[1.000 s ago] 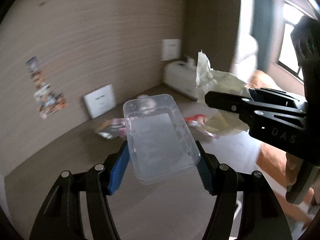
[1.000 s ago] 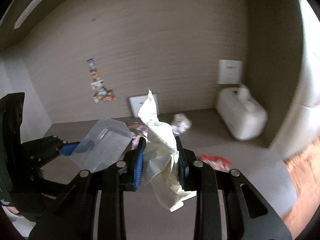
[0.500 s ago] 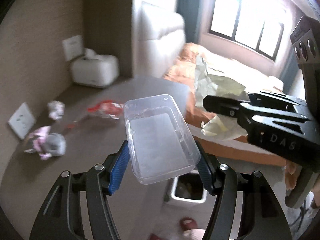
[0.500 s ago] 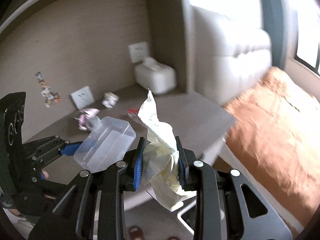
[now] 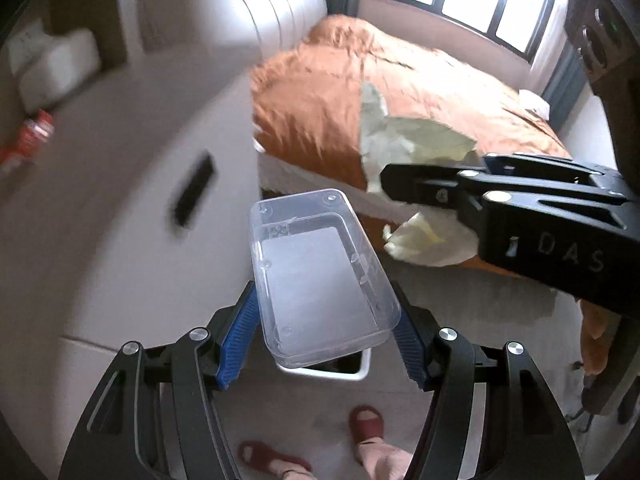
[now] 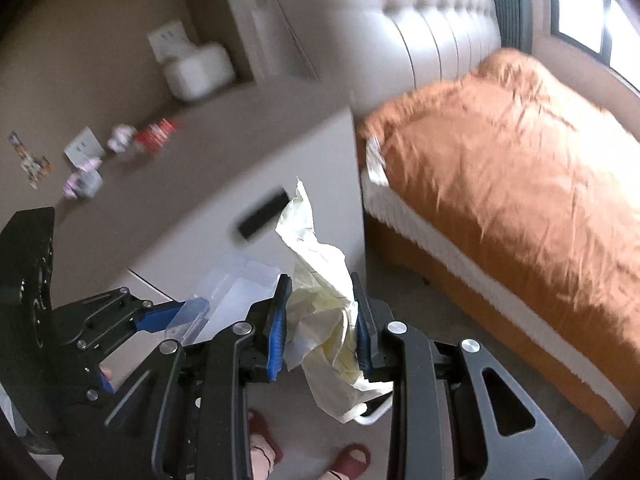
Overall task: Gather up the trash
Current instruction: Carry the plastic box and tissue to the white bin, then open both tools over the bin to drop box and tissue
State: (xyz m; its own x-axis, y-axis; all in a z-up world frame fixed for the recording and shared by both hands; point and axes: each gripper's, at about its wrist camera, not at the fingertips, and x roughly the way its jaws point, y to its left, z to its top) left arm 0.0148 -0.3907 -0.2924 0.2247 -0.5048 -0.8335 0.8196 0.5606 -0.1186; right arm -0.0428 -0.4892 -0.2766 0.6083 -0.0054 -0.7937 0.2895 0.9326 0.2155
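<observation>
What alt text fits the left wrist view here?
The left gripper holds a clear plastic tray above a white bin on the floor. At right, the right gripper clamps crumpled yellowish paper. Behind are an orange bed cover and, below, red slippers.

Colours and patterns observed

Container point(image 5: 320, 276) clear, colourless; crumpled paper point(image 6: 324, 320) pale yellow; fingers point(image 5: 236, 344) black with ribbed blue pads; bedspread point(image 6: 512, 184) plain orange; headboard point(image 6: 432, 20) white, tufted; slippers point(image 5: 366, 420) dark red; wrapper point(image 6: 156, 134) red.

Red wrapper point(image 6: 157, 133) on desktop point(image 6: 240, 136)
</observation>
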